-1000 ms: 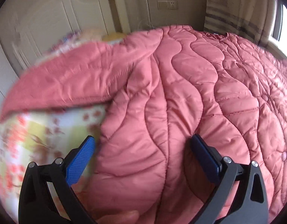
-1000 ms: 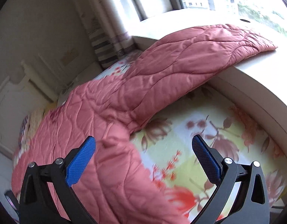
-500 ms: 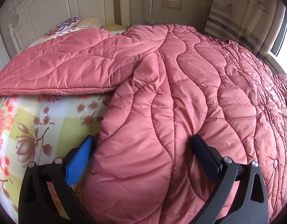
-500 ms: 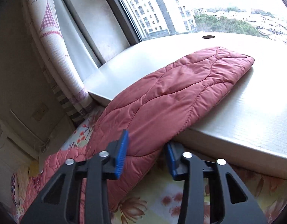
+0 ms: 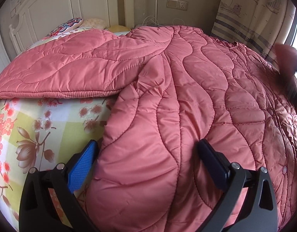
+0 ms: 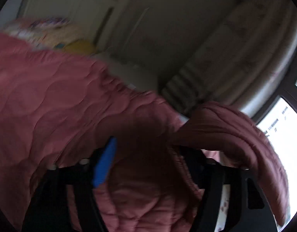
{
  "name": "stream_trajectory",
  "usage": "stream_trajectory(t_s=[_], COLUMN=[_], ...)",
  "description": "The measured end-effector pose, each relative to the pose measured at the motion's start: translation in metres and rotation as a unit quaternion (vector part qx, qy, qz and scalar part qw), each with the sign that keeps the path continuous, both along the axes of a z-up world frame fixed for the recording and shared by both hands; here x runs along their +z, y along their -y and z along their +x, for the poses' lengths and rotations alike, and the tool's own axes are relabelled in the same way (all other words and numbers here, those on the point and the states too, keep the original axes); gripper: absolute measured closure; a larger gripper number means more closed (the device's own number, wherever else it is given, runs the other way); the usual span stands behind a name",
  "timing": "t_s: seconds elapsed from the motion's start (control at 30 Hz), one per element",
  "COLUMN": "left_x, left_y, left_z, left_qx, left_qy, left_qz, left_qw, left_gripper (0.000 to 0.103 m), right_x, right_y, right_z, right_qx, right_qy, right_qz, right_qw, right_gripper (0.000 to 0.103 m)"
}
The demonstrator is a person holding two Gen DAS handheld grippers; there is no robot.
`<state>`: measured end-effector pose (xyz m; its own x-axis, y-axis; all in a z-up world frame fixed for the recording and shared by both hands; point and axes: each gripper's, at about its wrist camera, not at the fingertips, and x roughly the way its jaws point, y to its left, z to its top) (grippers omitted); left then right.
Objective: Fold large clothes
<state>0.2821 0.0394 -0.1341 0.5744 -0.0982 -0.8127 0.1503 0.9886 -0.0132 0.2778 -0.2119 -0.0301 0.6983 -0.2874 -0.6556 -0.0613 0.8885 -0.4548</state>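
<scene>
Quilted pink coat, spread on bed, folding barely begun.

Item: pink quilted coat (image 5: 187, 100), lying across the bed over a floral bedsheet (image 5: 38, 127); one sleeve (image 5: 71, 71) extends flat toward the left, body panel fills the middle and right. Left gripper (image 5: 146, 166): jaws wide apart, straddling the coat's near hem, gripping nothing. Right gripper (image 6: 146, 162): view blurred and dark; jaws part-closed with a raised piece of the coat, probably the other sleeve (image 6: 231, 127), bunched between them and draped over the right finger; a firm clamp appears likely but is not certain. Background: headboard (image 5: 71, 5), pillows (image 5: 71, 24), sailboat curtain (image 5: 251, 13). Progress, judged: early; one sleeve apparently being carried inward, the left sleeve and body folds not yet made.
</scene>
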Motion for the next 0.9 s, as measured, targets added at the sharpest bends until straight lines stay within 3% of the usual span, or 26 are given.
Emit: stream_trajectory(t_s=[0.03, 0.1, 0.3, 0.43, 0.57, 0.77, 0.9], left_x=[0.000, 0.000, 0.000, 0.000, 0.000, 0.003, 0.025], left_y=[0.000, 0.000, 0.000, 0.000, 0.000, -0.004, -0.010], left_z=[0.000, 0.000, 0.000, 0.000, 0.000, 0.001, -0.006], left_qx=[0.000, 0.000, 0.000, 0.000, 0.000, 0.004, 0.002], left_qy=[0.000, 0.000, 0.000, 0.000, 0.000, -0.007, -0.012], left_qz=[0.000, 0.000, 0.000, 0.000, 0.001, -0.009, -0.065], left_qw=[1.0000, 1.0000, 1.0000, 1.0000, 1.0000, 0.9999, 0.9978], left_gripper=[0.002, 0.002, 0.002, 0.002, 0.002, 0.002, 0.002], right_x=[-0.016, -0.025, 0.005, 0.019, 0.042, 0.038, 0.029], right_y=[-0.008, -0.005, 0.054, 0.092, 0.108, 0.059, 0.072], right_z=[-0.002, -0.010, -0.038, -0.068, -0.082, -0.032, -0.036], right_qx=[0.011, 0.006, -0.046, -0.075, -0.046, -0.039, -0.074], right_qy=[-0.023, -0.029, -0.024, 0.005, 0.050, 0.011, 0.010], right_qz=[-0.011, -0.005, 0.131, 0.232, 0.314, 0.256, 0.248], right_qw=[1.000, 1.000, 0.990, 0.970, 0.947, 0.966, 0.966], right_gripper=[0.029, 0.029, 0.028, 0.027, 0.027, 0.025, 0.024])
